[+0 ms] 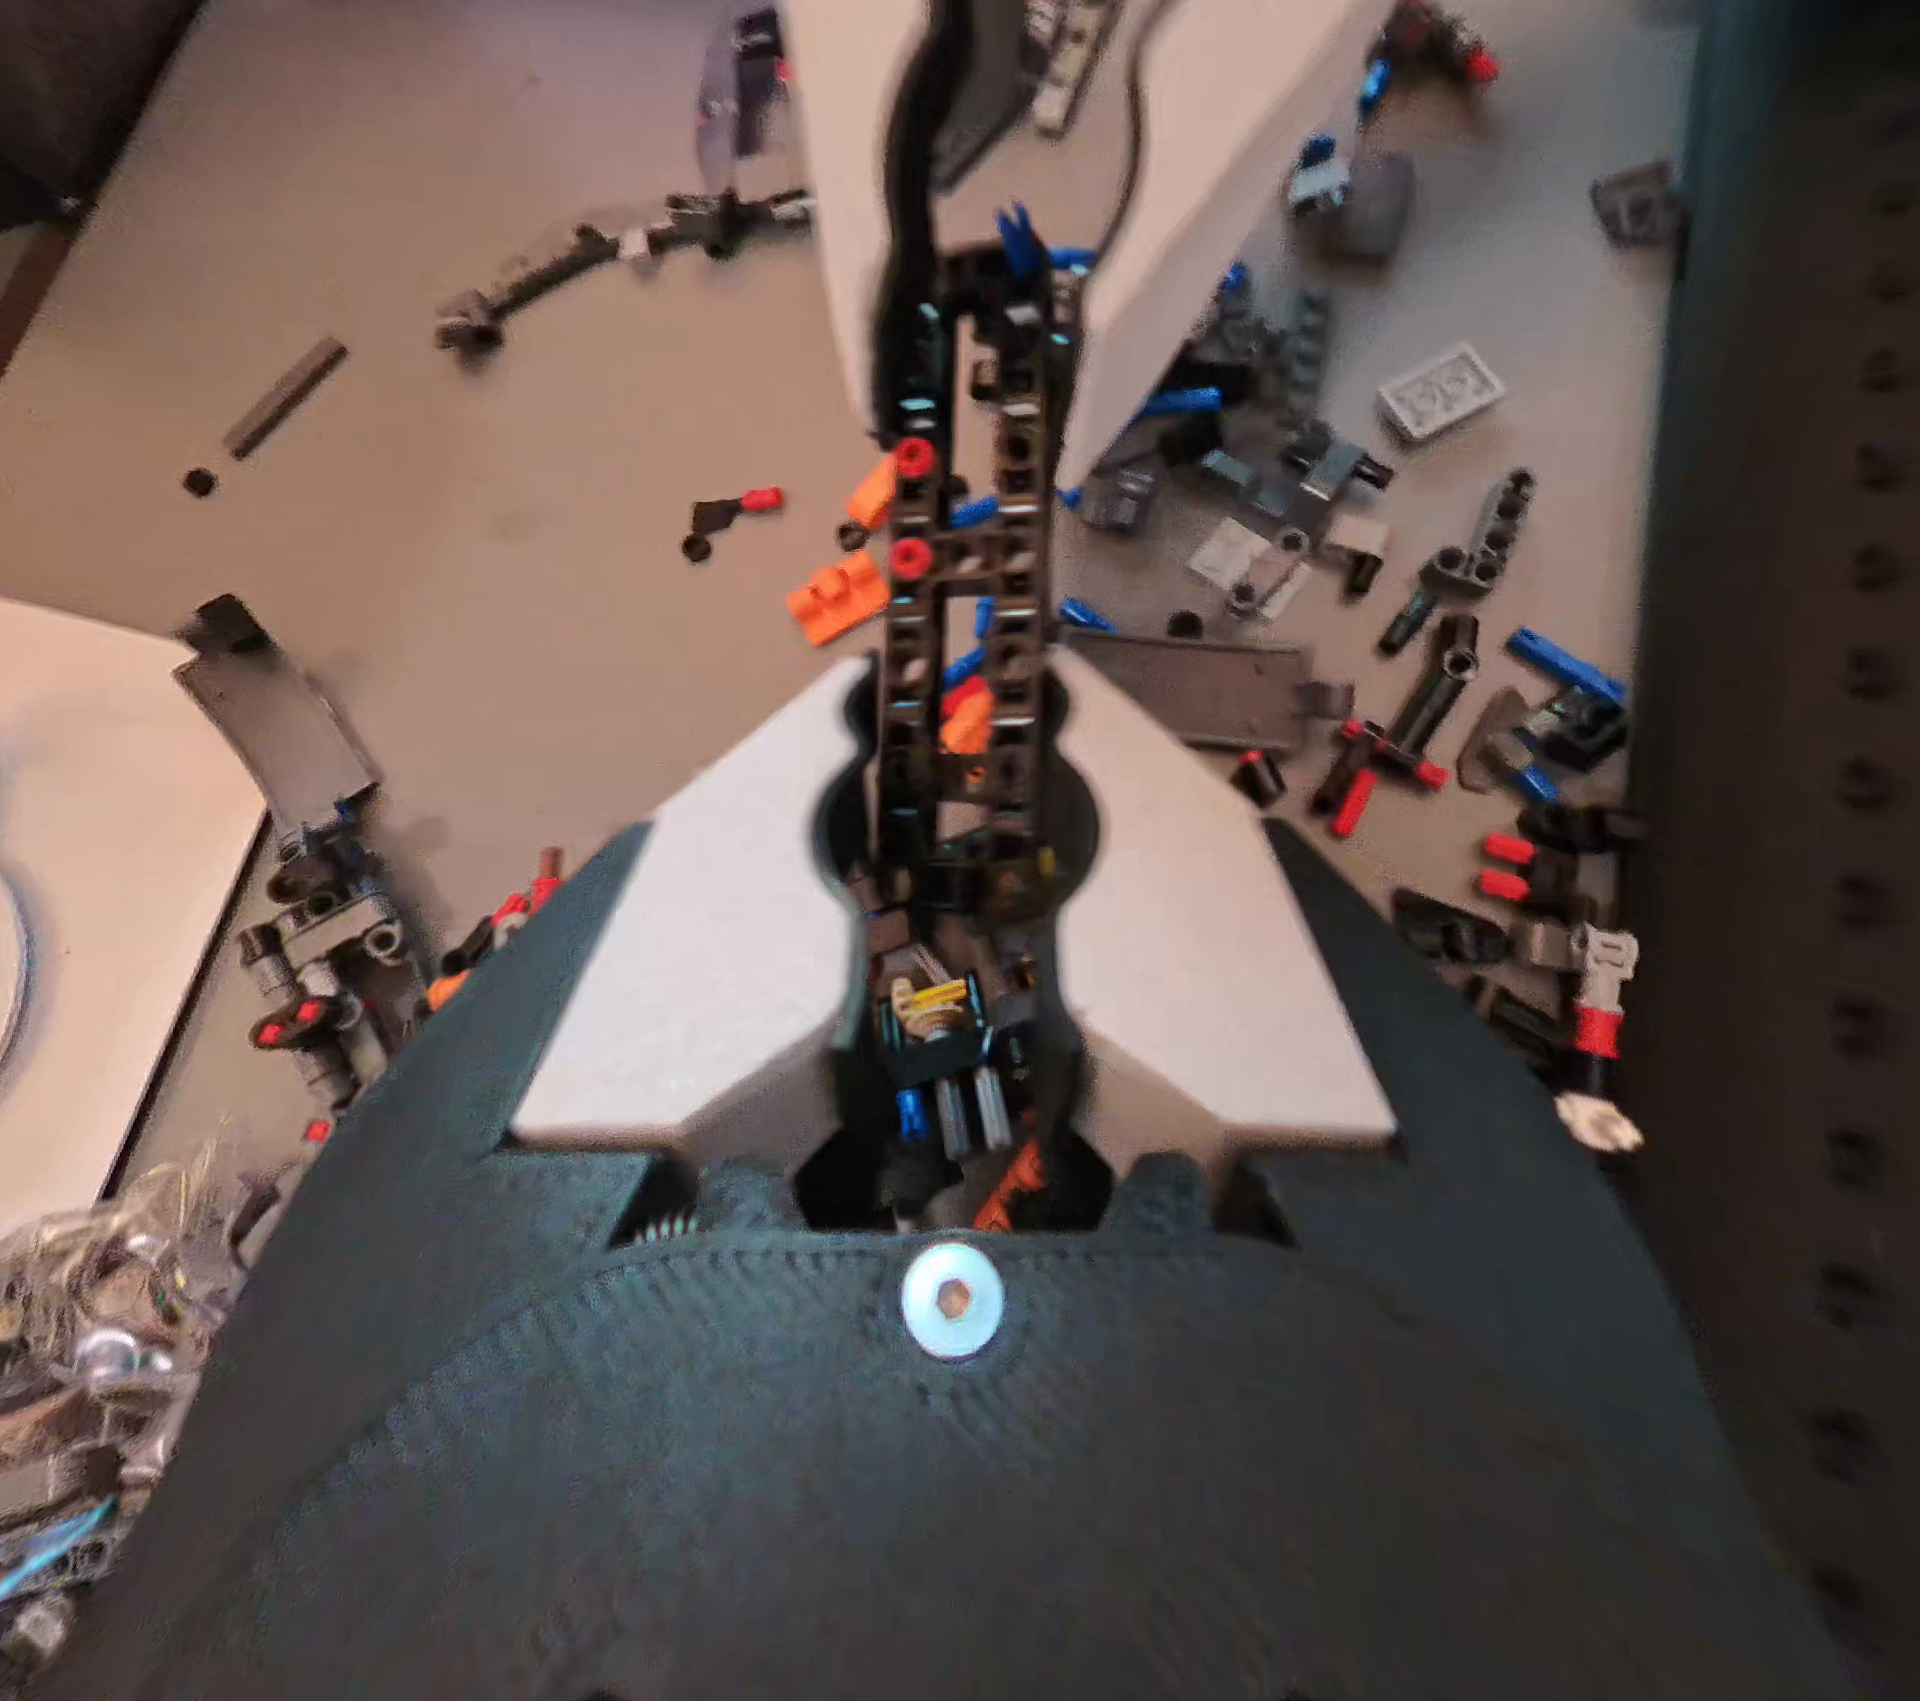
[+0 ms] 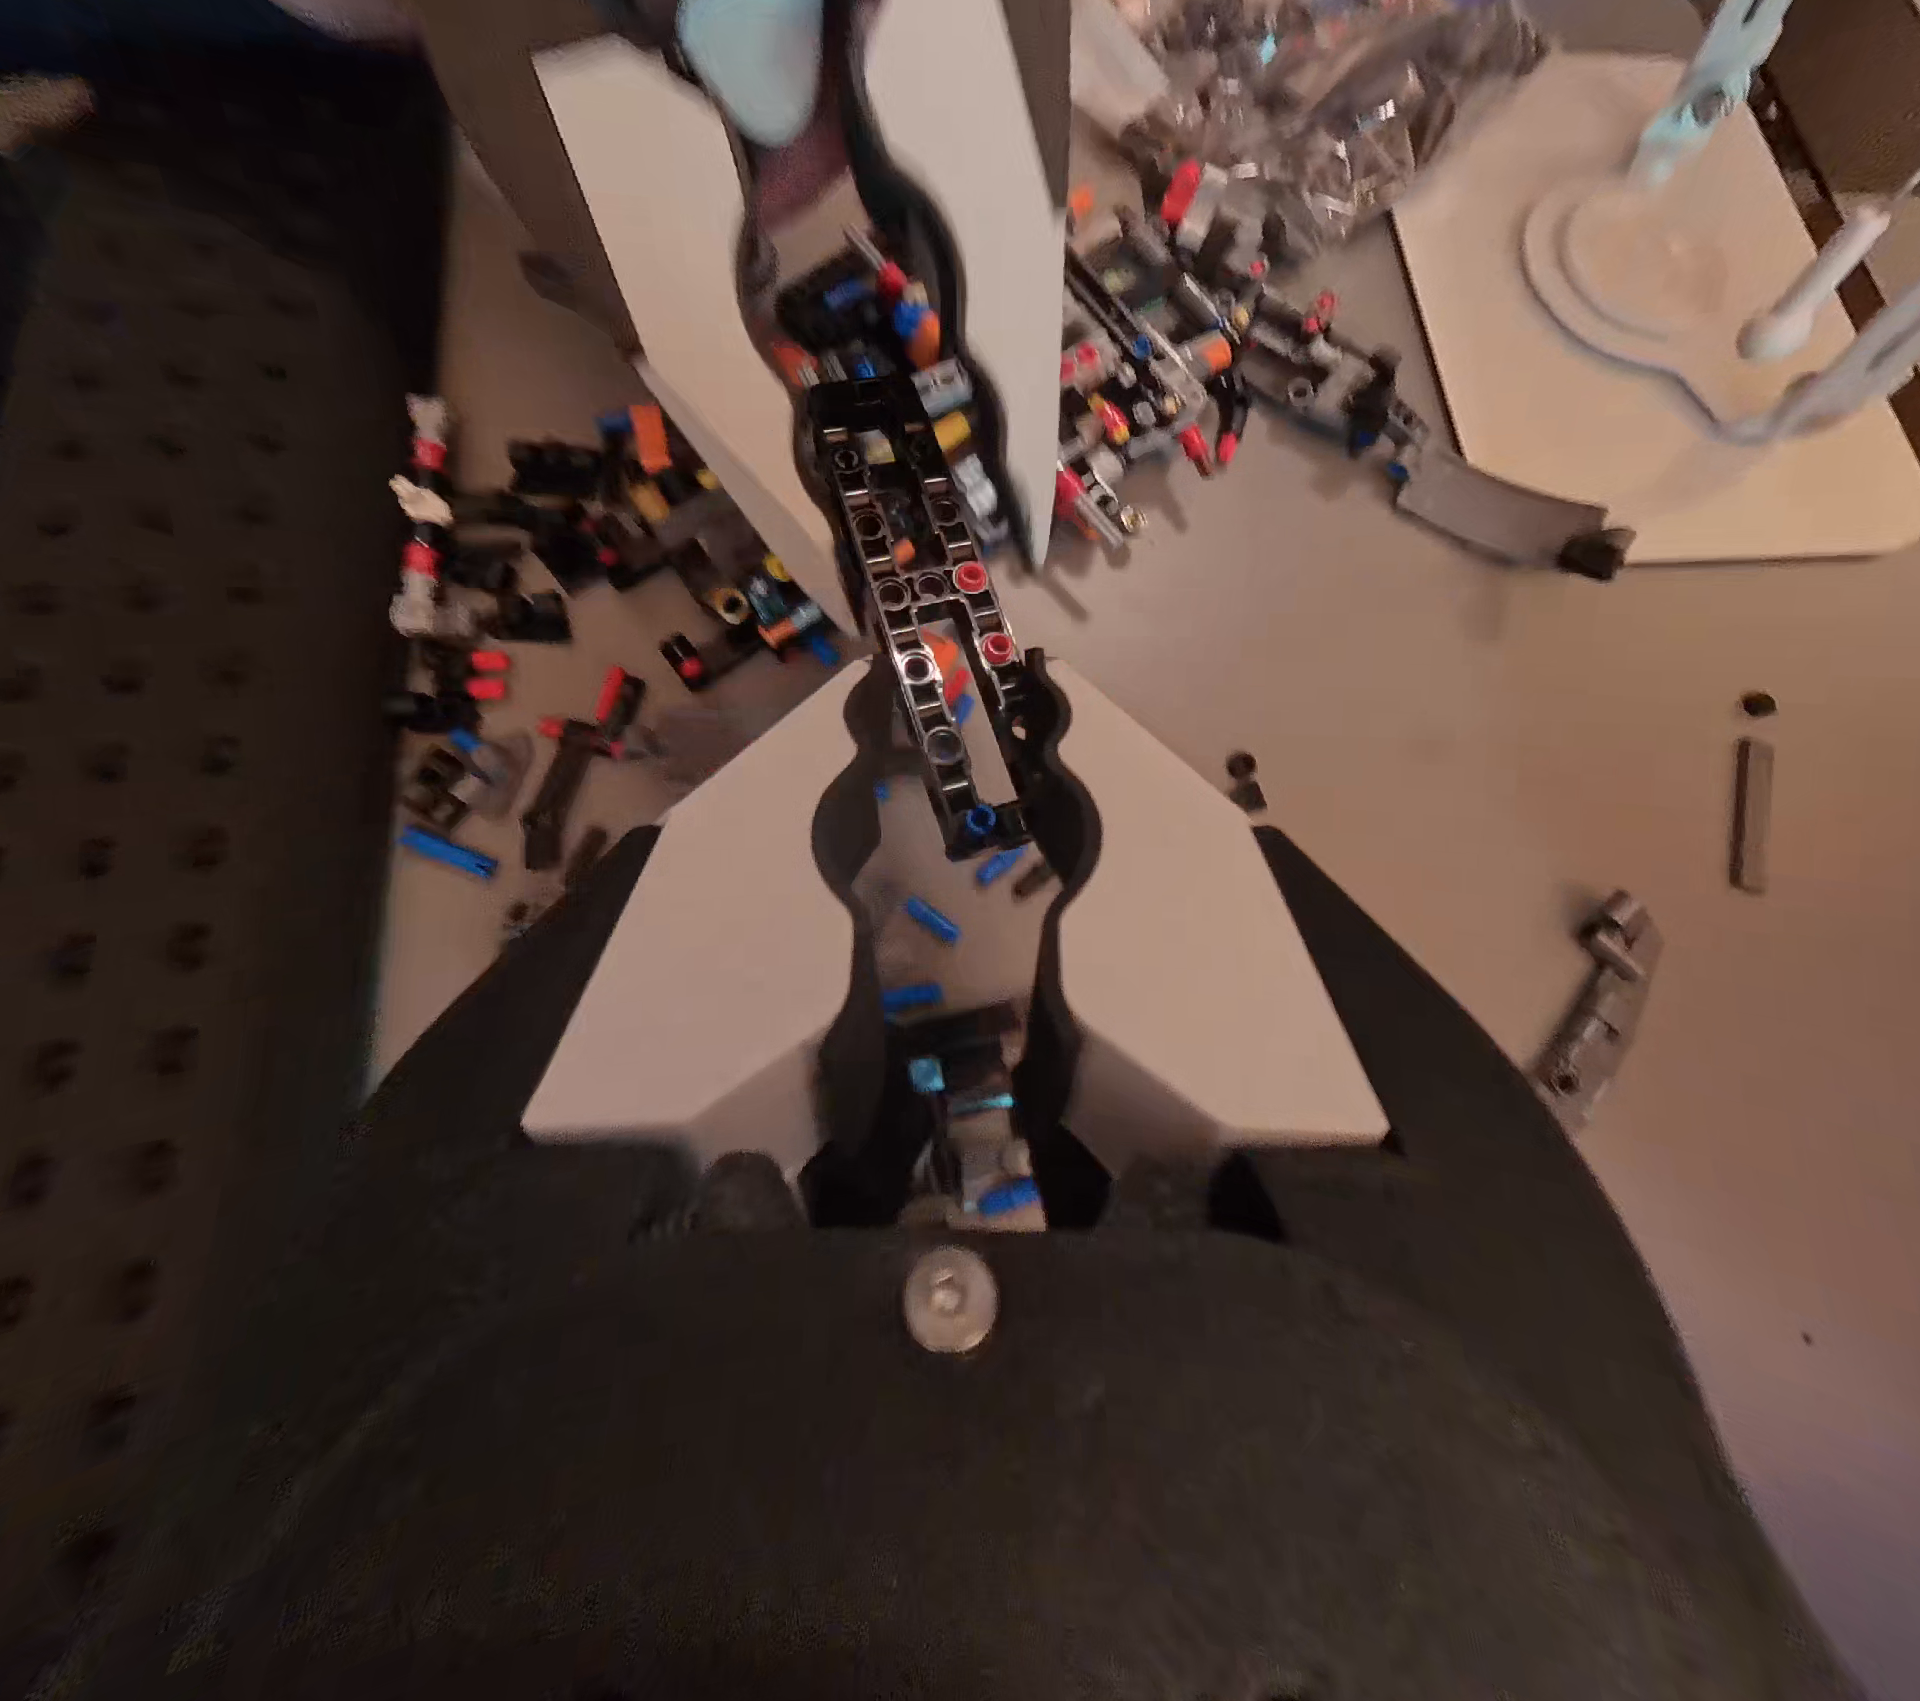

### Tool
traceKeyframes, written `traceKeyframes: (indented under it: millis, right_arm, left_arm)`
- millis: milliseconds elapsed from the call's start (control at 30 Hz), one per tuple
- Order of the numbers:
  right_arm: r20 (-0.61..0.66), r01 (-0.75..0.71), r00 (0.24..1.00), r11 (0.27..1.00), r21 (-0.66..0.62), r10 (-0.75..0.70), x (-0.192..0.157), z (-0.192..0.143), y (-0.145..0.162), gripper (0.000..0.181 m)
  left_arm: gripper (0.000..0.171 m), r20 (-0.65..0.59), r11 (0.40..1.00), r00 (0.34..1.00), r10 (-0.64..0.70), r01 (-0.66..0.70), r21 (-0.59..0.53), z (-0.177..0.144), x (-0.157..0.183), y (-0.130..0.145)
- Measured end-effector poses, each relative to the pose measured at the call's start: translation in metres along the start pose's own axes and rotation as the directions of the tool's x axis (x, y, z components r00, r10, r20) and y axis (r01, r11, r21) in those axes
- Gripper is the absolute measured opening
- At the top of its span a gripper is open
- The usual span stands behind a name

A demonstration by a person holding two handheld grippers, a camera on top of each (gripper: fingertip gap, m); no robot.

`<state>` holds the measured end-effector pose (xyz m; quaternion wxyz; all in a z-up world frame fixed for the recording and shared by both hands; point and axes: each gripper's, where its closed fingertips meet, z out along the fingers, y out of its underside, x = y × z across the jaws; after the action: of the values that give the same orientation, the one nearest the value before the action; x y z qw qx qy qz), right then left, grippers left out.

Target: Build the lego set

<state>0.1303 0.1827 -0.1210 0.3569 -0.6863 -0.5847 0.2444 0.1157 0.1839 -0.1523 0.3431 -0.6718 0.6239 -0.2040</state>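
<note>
both grippers are pinching the same long black technic frame [image 1: 961, 602], one at each end, holding it up above the grey table [image 1: 436, 217] and the scattered loose parts. the left gripper [image 1: 961, 695] has its white fingers closed on the near end of the frame in its own view, where the frame widens into a chunkier block with yellow and blue bits. the right gripper [image 2: 951, 695] clamps the far end, close to the blue pin [image 2: 982, 820] at the tip, and the frame looks slightly skewed between its pads. two red pins [image 1: 912, 508] sit on one side rail. judging from this, the step in hand is a two-handed hold for a regrasp or for turning the frame to add a piece. to do it well, keep both ends level so the frame doesn't twist, loosen only one grip at a time, and avoid squeezing on the pins, which could pop out. both views are blurred, so finer contact is hard to tell.
</note>
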Motion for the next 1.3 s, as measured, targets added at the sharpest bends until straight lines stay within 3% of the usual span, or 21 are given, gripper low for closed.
traceKeyframes:
  millis: [67, 200, 300, 633, 867, 967, 1167, 1300]
  right_arm:
    - [0.013, -0.013, 1.000, 0.999, 0.044, 0.012, -0.002, -0.005, -0.009, 0.022]
    - [-0.062, 0.041, 0.998, 0.989, 0.144, -0.032, 0.005, -0.023, -0.023, 0.026]
    - [-0.144, 0.087, 0.987, 0.987, 0.135, -0.067, 0.015, -0.036, -0.018, 0.030]
    - [-0.164, 0.177, 0.975, 0.970, 0.168, -0.150, 0.005, -0.034, -0.026, 0.021]
    - [-0.154, 0.176, 0.977, 0.970, 0.170, -0.150, 0.003, -0.036, -0.027, 0.020]
    - [-0.147, 0.180, 0.977, 0.969, 0.168, -0.156, 0.000, -0.035, -0.028, 0.019]
    - [-0.144, 0.193, 0.975, 0.966, 0.171, -0.169, -0.005, -0.030, -0.034, 0.019]
    - [-0.139, 0.196, 0.975, 0.965, 0.174, -0.173, -0.008, -0.029, -0.036, 0.017]
  left_arm:
    - [0.021, -0.002, 1.000, 1.000, 0.017, -0.017, 0.002, -0.002, 0.003, -0.002]
    - [0.021, -0.206, 0.975, 0.963, -0.176, 0.200, 0.102, -0.015, 0.010, -0.016]
    - [0.021, -0.314, 0.943, 0.915, -0.254, 0.307, 0.129, -0.023, 0.010, -0.018]
    - [0.021, -0.462, 0.922, 0.842, -0.279, 0.370, 0.117, -0.028, 0.026, -0.022]
    - [0.022, -0.483, 0.921, 0.836, -0.260, 0.365, 0.136, -0.029, 0.029, -0.025]
    - [0.030, -0.469, 0.912, 0.849, -0.244, 0.365, 0.188, -0.033, 0.024, -0.032]
    - [0.025, -0.357, 0.946, 0.925, -0.126, 0.221, 0.238, -0.035, 0.024, -0.038]
    - [0.025, -0.354, 0.959, 0.930, -0.098, 0.184, 0.217, -0.030, 0.031, -0.037]
